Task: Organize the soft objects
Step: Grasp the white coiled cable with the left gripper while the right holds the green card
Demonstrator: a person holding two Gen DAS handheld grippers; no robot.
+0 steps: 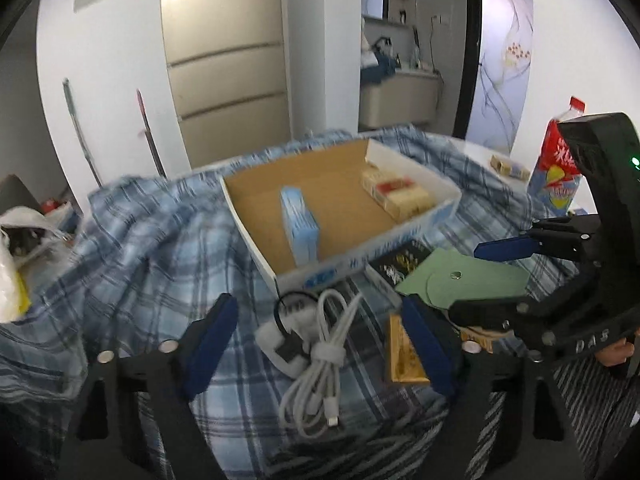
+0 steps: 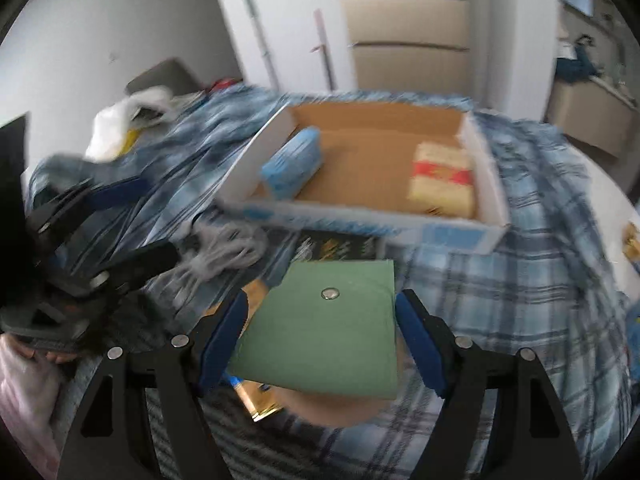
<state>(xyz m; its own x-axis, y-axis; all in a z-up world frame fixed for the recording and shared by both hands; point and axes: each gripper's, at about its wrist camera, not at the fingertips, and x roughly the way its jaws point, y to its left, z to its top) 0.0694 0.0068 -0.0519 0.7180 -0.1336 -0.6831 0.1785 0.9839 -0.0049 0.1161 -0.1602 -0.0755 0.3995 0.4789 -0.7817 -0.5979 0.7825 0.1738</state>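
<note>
We work over a blue plaid cloth (image 1: 152, 248) that covers the surface. On it sits an open cardboard box (image 1: 416, 220), already holding a blue packet (image 1: 298, 220) standing on edge and a red-and-cream packet (image 1: 396, 194) in the far corner.

We judge the step in hand to be selection of the next item for the box. A green pouch (image 2: 324, 328) lies just in front of the box, between the spread jaws of the right gripper (image 2: 322, 338); the jaws are released and do not touch it. The left gripper (image 1: 320, 334) is likewise released, straddling a coiled white cable (image 1: 320, 360) and its white plug (image 1: 280, 340).

The next move calls for closing one gripper squarely on its item, lifting it clear, and carrying it over the box wall.
</note>
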